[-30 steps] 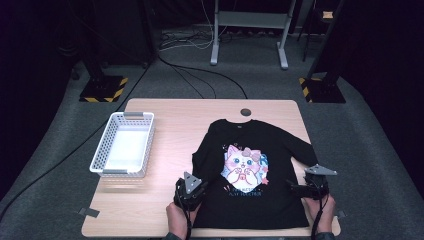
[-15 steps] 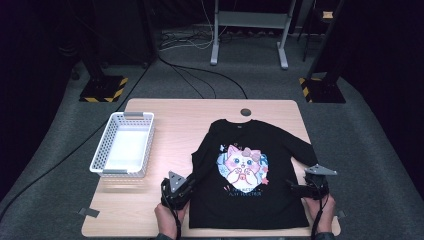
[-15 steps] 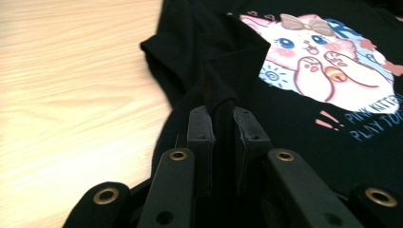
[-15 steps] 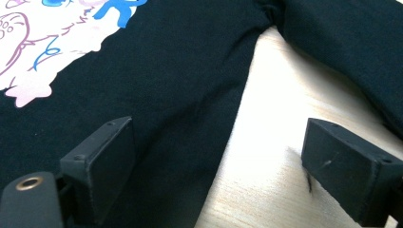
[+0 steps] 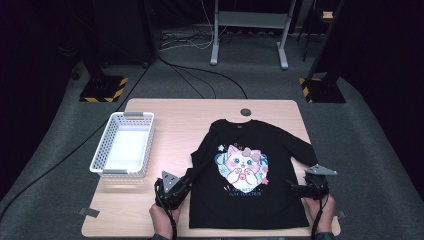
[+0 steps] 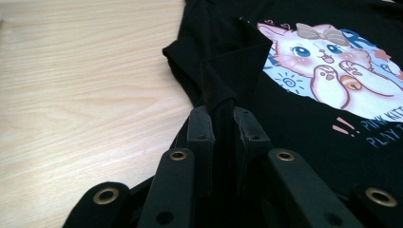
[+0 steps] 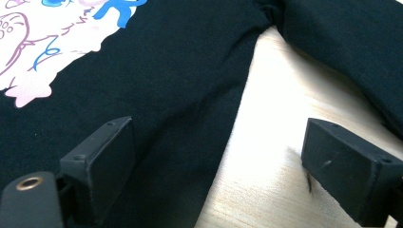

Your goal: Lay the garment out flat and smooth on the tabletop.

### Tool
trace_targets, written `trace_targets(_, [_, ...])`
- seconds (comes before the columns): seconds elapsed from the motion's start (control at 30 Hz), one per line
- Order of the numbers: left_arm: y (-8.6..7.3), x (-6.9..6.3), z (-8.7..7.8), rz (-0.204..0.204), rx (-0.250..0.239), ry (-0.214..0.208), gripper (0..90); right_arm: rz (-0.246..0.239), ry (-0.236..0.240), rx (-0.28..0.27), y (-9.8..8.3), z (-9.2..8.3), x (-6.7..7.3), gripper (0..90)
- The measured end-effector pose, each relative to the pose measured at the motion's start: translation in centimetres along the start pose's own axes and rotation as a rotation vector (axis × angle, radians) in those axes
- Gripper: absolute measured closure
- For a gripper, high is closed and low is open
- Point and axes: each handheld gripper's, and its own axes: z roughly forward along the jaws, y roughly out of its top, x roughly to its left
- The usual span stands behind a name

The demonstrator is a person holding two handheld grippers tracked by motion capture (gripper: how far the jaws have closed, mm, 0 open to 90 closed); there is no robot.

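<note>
A black long-sleeved shirt with a pink cat print lies flat on the wooden table. At the shirt's left edge, my left gripper is shut on the cuff of the left sleeve, which stands up in a fold between the jaws of this gripper. My right gripper is open at the shirt's right side. Close up, the right gripper straddles the body's edge, one jaw over fabric and one over bare wood, with the right sleeve beyond.
A white mesh basket stands on the table's left part, close to my left gripper. A round dark grommet sits near the far edge. The person's hands come in at the near edge. Stands and cables occupy the floor behind.
My left gripper has moved left, away from the shirt's body, drawing the sleeve cuff with it. The right gripper has stayed in place.
</note>
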Motion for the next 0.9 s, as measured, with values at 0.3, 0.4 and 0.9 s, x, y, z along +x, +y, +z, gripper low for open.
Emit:
trace_targets(0.3, [-0.4, 1.6, -1.0, -0.033, -0.021, 0.039, 79.0, 0.001, -0.001, 0.0, 0.0, 0.0, 0.0, 10.5])
trace_targets(0.4, [-0.7, 2.1, -1.3, -0.046, -0.023, 0.054, 79.1, 0.001, -0.002, 0.0, 0.0, 0.0, 0.0, 10.5])
trace_targets(0.9, [-1.0, 7.0, -2.6, -0.156, -0.038, 0.138, 78.8, 0.003, -0.006, -0.002, 0.0, 0.0, 0.0, 11.0])
